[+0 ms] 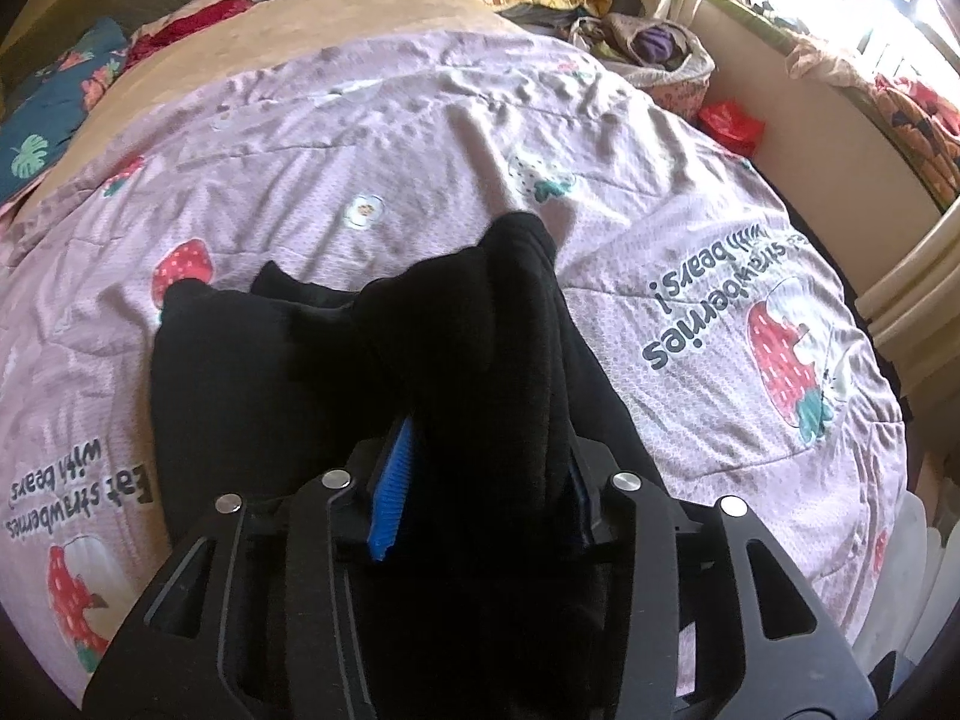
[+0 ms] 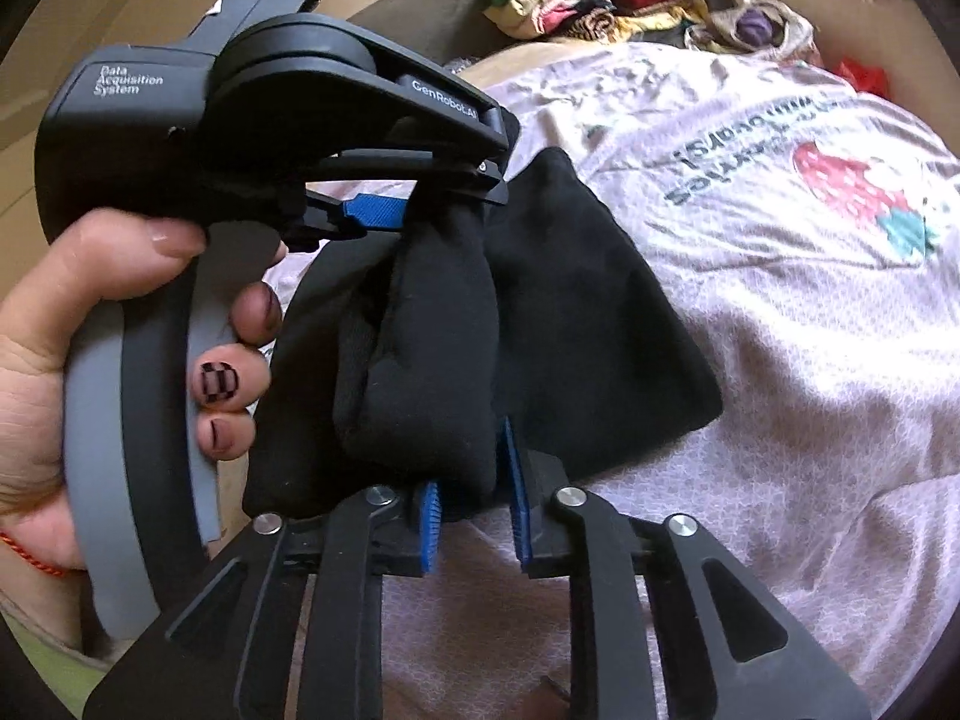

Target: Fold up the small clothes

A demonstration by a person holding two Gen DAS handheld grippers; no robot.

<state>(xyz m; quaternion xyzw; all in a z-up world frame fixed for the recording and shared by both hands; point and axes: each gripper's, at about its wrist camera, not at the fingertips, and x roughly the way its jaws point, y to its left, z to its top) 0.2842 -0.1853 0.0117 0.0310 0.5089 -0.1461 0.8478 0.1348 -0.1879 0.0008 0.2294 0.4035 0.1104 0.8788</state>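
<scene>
Both grippers are carrying the bunched black garment [image 2: 420,324] low over the bed [image 2: 780,360]: the left gripper [image 1: 480,468] is pinching it, the right gripper [image 2: 474,480] is holding its near end loosely; next, laying it flat.

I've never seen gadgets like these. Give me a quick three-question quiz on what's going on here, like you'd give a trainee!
1. True or false: the black garment lies spread flat on the quilt, clear of both grippers.
2. Which fruit is printed on the quilt? A) bananas B) strawberries C) apples
3. What colour are the pads on the gripper fingers?

Key
1. False: it is bunched up, with folds between the fingers of the left gripper and the right gripper.
2. B
3. Blue
</scene>
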